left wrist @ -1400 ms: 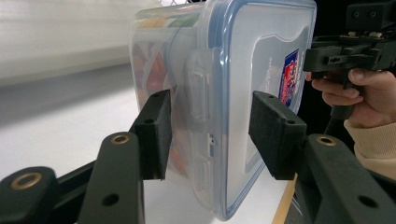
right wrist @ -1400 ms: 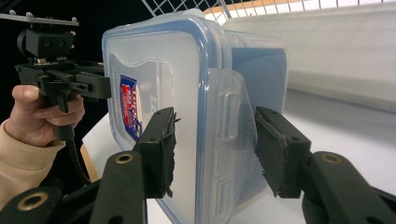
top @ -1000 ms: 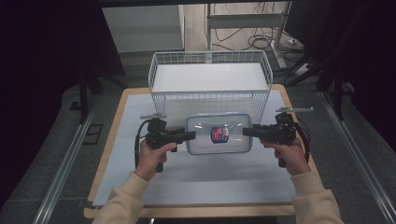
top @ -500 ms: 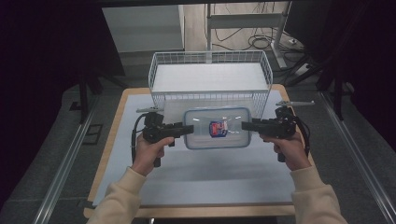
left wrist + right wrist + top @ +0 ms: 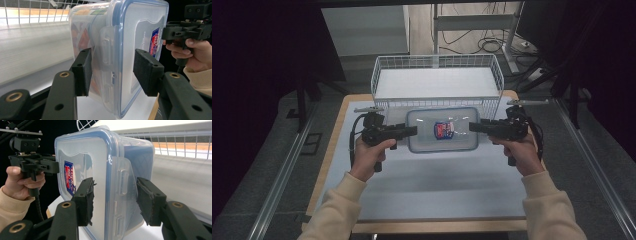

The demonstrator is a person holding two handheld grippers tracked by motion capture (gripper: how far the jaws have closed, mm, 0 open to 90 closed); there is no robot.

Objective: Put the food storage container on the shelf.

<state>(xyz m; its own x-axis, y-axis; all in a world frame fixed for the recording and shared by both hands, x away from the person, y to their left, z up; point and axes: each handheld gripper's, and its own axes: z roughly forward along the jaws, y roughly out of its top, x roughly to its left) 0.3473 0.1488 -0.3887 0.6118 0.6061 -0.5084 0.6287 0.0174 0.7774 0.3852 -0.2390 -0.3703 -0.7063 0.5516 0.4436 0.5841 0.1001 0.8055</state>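
Note:
A clear plastic container [image 5: 442, 130] with a blue-rimmed lid and a red and blue label is held level between my two grippers, just in front of the wire basket [image 5: 437, 62]. My left gripper [image 5: 412, 131] is shut on its left end. In the left gripper view the pads [image 5: 82, 72] straddle the end latch of the container [image 5: 130, 37], one on the body and one on the lid. My right gripper [image 5: 472, 126] is shut on the opposite end; its jaws clamp the container [image 5: 100, 157] the same way. Orange and red contents show dimly through the wall.
The white wire basket stands at the back of the white mat [image 5: 427, 190] on the wooden table, its front wall [image 5: 437, 102] right behind the container. Metal rails run along both sides of the table. Dark floor and cables lie beyond.
Both grippers have carried the container away from the person, toward the basket's front wall, and it sits a little higher in the high view.

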